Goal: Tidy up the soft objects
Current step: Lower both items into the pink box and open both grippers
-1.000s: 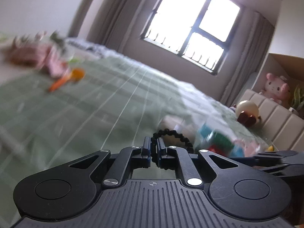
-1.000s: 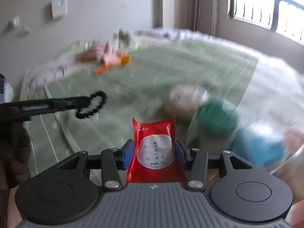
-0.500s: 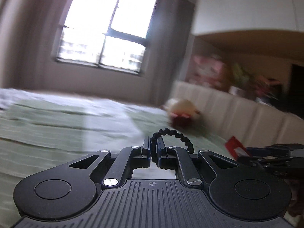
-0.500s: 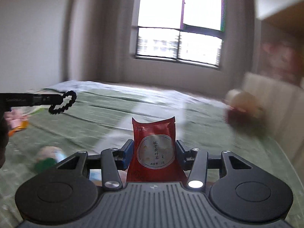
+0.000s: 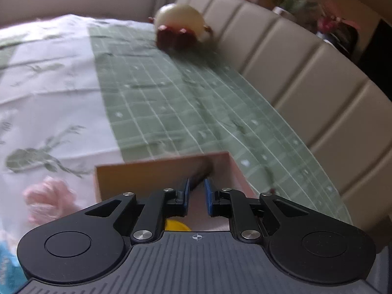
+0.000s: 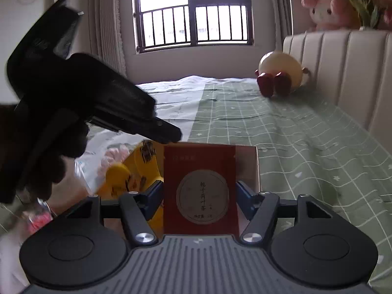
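Observation:
My right gripper (image 6: 199, 191) is shut on a red tea sachet (image 6: 200, 191) and holds it upright over a brown cardboard box (image 6: 247, 161). My left gripper (image 5: 196, 192) points down into the same box (image 5: 159, 174); its blue-padded jaws stand a little apart with nothing between them. A dark blurred streak, possibly the black bead bracelet (image 5: 202, 171), shows just beyond the fingertips inside the box. From the right wrist view the left gripper (image 6: 171, 134) hangs over the box's far left corner. A yellow item (image 6: 132, 174) lies in the box.
The box sits on a bed with a green checked cover (image 5: 191, 93) and white sheet (image 5: 44, 85). A cream and red plush (image 6: 279, 73) rests by the padded beige headboard (image 6: 343, 73). A pink soft toy (image 5: 49, 201) lies left of the box. A pink plush (image 6: 323, 12) sits on the shelf above.
Both grippers swung toward the headboard end and came down over the cardboard box. The left jaws have parted and the black bead bracelet has left them. The right still holds the sachet.

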The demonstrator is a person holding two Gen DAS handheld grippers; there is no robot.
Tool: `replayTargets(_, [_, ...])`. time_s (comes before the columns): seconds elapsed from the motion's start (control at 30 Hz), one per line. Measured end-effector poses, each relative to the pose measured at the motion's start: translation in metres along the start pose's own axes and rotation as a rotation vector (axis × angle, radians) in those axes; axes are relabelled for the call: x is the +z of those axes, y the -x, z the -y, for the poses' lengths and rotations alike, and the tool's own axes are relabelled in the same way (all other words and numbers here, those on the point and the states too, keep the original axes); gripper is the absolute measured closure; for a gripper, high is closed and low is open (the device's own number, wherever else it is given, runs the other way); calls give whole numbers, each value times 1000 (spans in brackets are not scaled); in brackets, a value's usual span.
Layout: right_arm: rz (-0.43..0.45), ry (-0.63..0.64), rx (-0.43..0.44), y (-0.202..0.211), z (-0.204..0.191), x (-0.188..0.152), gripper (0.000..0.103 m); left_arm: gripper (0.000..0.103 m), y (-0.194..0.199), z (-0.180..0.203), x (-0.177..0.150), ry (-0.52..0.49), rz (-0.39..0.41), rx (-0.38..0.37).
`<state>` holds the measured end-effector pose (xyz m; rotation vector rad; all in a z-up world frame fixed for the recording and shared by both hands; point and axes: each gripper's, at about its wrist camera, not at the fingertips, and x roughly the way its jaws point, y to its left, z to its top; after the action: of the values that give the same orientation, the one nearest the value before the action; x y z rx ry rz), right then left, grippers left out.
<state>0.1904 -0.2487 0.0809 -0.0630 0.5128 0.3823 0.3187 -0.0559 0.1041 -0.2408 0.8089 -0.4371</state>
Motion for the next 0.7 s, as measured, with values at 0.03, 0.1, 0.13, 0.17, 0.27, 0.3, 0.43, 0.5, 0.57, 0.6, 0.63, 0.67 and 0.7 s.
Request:
replayTargets(0.03, [5, 8, -3, 1, -1, -4, 38, 88, 5, -2, -3, -4, 22, -7])
replayTargets(0.1, [2, 31, -8, 4, -4, -11, 38, 88, 23, 2, -11, -35, 85, 22])
replayTargets(0.13, [2, 43, -19, 9, -5, -13, 38, 88, 39, 6, -19, -57, 124, 43])
replayTargets(0.17, [8, 54, -35, 12, -8, -15, 38, 88, 53, 10, -26, -80, 170, 67])
replayTargets(0.27, [41, 78, -56, 25, -18, -18, 37, 88, 106, -1, -48, -99, 290, 111])
replayTargets(0.3, [47, 87, -59, 30, -23, -17, 37, 88, 124, -5, -55, -86, 315, 128])
replayTargets(0.43, [58, 123, -105, 15, -36, -5, 37, 88, 177, -43, -101, 2, 348, 230])
replayTargets(0.5, [49, 72, -85, 7, -32, 6, 33, 88, 193, -62, -122, 60, 334, 286])
replayTargets(0.57, [20, -10, -75, 0, -25, 16, 33, 88, 208, -84, -146, 135, 332, 334])
replayTargets(0.6, [15, -65, -63, 2, -22, 20, 33, 88, 216, -94, -158, 166, 336, 363])
replayTargets(0.63, [19, -105, -33, 5, -21, 23, 33, 88, 224, -104, -171, 192, 343, 400])
replayTargets(0.67, [28, -127, 13, 11, -24, 25, 33, 88, 231, -116, -184, 221, 348, 443])
replayTargets(0.7, [37, -115, 44, 17, -32, 25, 33, 88, 235, -127, -194, 251, 347, 479])
